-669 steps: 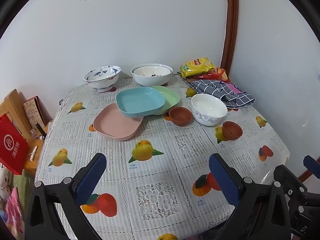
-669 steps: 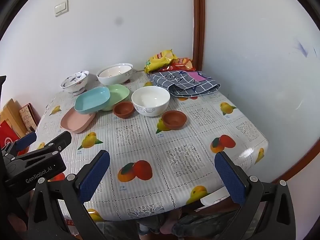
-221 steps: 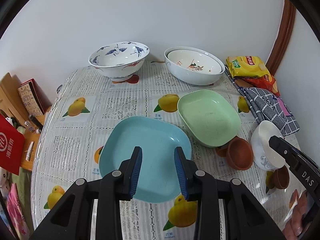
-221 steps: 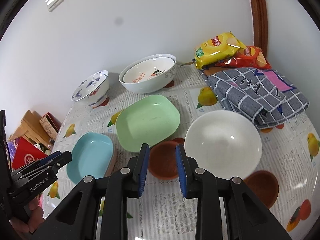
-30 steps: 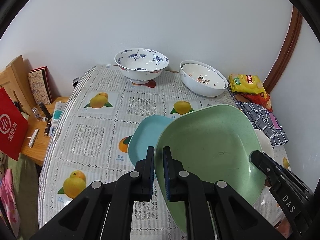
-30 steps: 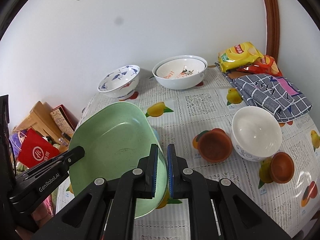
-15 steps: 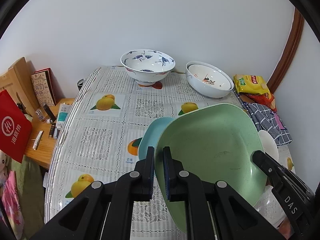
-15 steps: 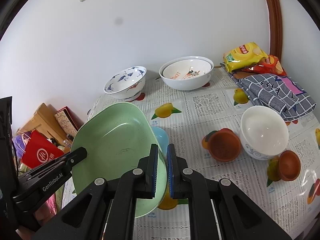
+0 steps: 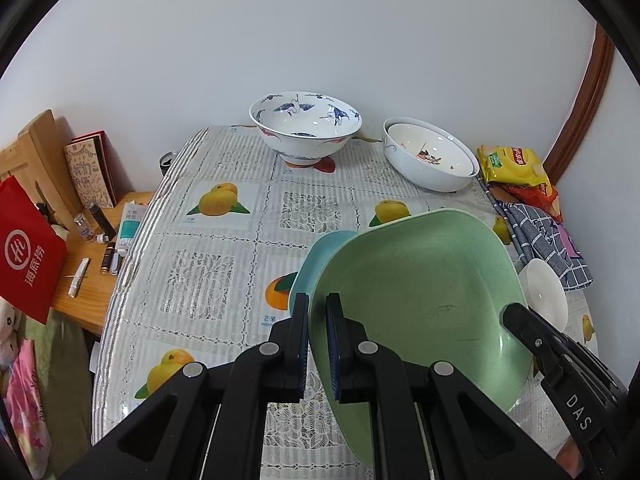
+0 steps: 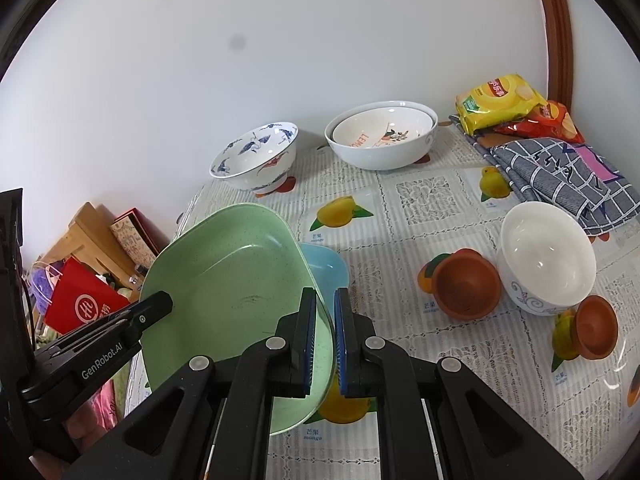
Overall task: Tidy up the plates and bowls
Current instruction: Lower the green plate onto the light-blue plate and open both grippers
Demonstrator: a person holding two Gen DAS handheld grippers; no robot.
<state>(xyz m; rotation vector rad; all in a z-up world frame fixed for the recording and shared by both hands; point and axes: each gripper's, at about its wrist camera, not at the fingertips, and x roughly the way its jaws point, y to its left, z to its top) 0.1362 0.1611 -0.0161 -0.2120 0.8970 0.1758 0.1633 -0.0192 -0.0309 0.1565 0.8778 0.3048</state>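
Since a moment ago the table has slid a bit farther away under me, and I still hold the speckled green square plate (image 9: 420, 292) up in the air. My left gripper (image 9: 318, 332) pinches its left edge and my right gripper (image 10: 324, 332) pinches its right edge, both jaws closed tight on it. The light blue square plate (image 9: 316, 256) sits on the fruit-print tablecloth (image 9: 224, 272) right below. A smaller white bowl (image 10: 382, 128) sits inside the big white bowl (image 10: 380, 156). Only my right view shows the two brown clay cups (image 10: 466, 286).
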